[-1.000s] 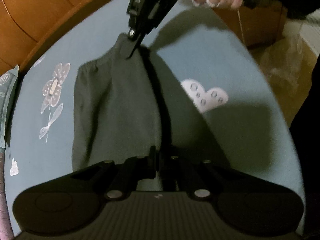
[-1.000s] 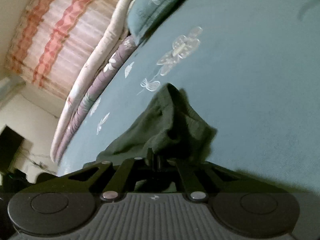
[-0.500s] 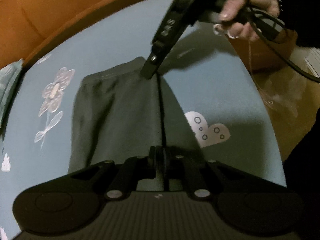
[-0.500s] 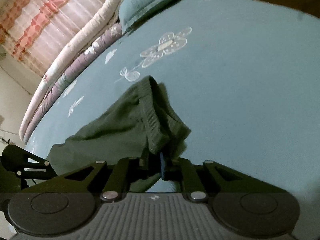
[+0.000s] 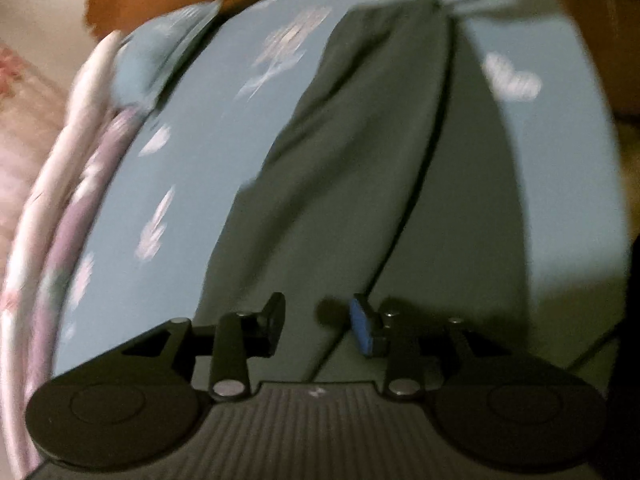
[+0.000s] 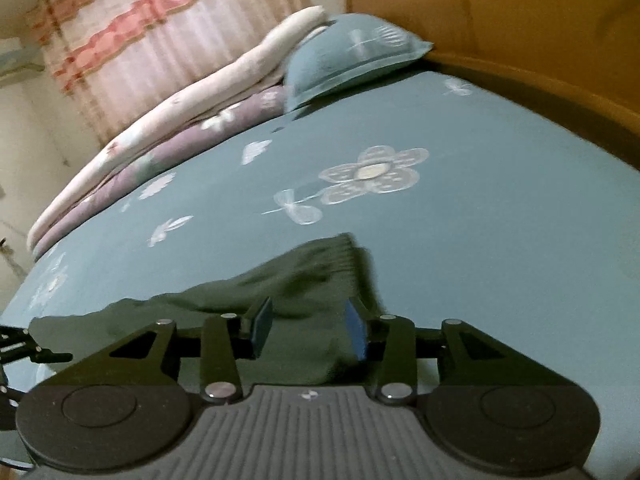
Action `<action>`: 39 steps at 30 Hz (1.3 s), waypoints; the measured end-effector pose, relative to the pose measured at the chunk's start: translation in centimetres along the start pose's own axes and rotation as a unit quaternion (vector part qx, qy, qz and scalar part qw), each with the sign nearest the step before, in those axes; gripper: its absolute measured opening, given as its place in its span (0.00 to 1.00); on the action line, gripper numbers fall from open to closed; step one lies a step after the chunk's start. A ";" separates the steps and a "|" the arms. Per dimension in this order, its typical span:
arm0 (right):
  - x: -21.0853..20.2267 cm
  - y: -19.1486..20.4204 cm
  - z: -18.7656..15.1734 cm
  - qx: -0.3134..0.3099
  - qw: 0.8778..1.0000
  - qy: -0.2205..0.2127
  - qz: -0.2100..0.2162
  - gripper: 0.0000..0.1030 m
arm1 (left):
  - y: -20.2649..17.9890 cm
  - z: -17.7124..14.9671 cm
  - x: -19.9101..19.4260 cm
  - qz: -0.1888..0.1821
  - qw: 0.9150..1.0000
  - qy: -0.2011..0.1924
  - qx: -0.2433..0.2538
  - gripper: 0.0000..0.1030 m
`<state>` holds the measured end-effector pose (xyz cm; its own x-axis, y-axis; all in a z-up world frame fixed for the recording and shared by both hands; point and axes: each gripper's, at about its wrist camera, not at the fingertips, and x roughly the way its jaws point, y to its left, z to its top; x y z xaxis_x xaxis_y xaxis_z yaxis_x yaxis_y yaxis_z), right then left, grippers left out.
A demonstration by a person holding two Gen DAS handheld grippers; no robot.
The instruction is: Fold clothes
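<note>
A dark grey-green garment [image 5: 352, 184] lies stretched out flat on the blue bedsheet [image 5: 208, 168], its elastic waistband at the far end. My left gripper [image 5: 318, 326] is open just above the garment's near end, holding nothing. In the right wrist view the same garment [image 6: 304, 280] lies flat with its ribbed waistband toward the flower print. My right gripper [image 6: 308, 330] is open over the waistband end, its blue pads apart and empty. The tip of the right gripper shows blurred at the top edge of the left wrist view.
A blue pillow [image 6: 352, 60] and a rolled white and purple quilt [image 6: 160, 132] lie along the bed's far side. A wooden headboard [image 6: 520, 20] curves behind the bed. A striped pink curtain [image 6: 168, 20] hangs beyond. The bed's edge [image 5: 608, 152] drops off at right.
Both grippers have opened and let go of the garment, which now lies flat on the sheet. The left view has swung and is blurred; the right gripper has drawn back.
</note>
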<state>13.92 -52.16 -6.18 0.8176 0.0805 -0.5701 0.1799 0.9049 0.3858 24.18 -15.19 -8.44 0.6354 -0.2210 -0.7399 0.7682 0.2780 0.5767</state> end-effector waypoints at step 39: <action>9.5 27.6 -12.5 -0.659 0.750 0.012 -0.049 0.75 | -1.9 -2.3 0.9 0.098 0.990 -0.098 0.016 0.63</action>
<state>19.77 -21.22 -10.02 0.8230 -0.0202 -0.5677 -0.4715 0.5330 -0.7025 23.12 -13.80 -10.99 0.7728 -0.3440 -0.5334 0.6292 0.3048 0.7150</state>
